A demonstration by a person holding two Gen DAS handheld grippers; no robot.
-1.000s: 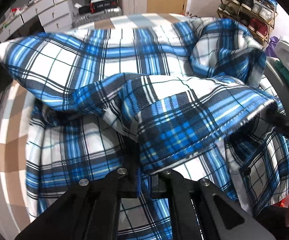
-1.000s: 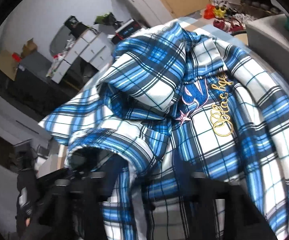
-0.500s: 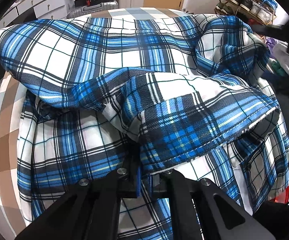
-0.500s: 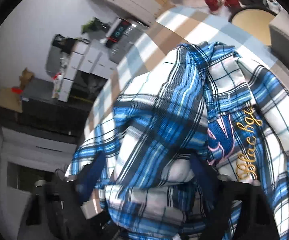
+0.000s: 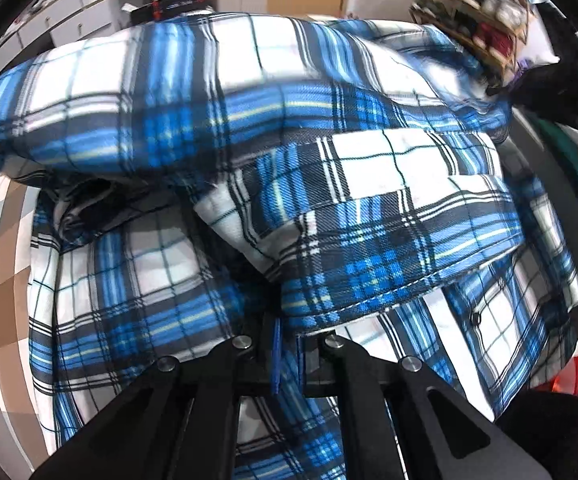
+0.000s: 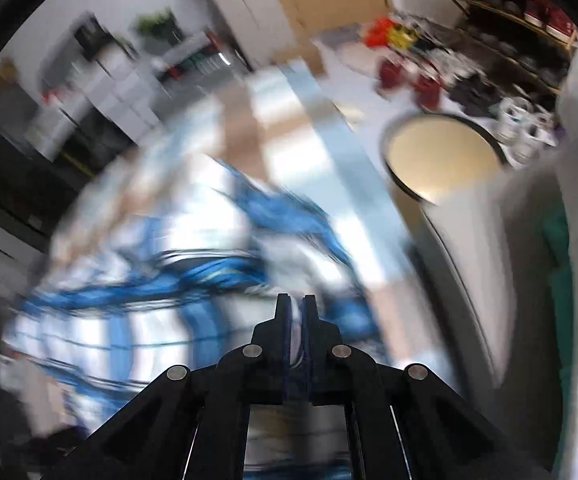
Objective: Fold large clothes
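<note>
**Ana:** Left wrist view first, nearest thing out: the left gripper (image 5: pixel 287 344) has its fingers pinched nearly together on a hemmed edge of the plaid shirt (image 5: pixel 217 112). A thin fold of blue cloth sits right between the jaws.

**Ben:** And the right wrist view?

**Ana:** Blurred. The right gripper (image 6: pixel 296 312) shows its fingers almost touching, with a sliver of blue between them, so I judge it has cloth too, though I can't be certain. Beyond the fingertips the shirt is a smear over the checkered table (image 6: pixel 289 120).

**Ben:** Where's the bulk of the garment?

**Ana:** Heaped on that table, one panel draped over another, sleeve cuff on top. Farther off, drawers (image 5: pixel 69 16) and a shoe rack (image 5: pixel 485 8).

**Ben:** So how should the fold go?

**Ana:** Keep both pinches firm, draw the edge taut and level, and lay it flat before releasing; bunched layers underneath will likely trap creases.
</note>
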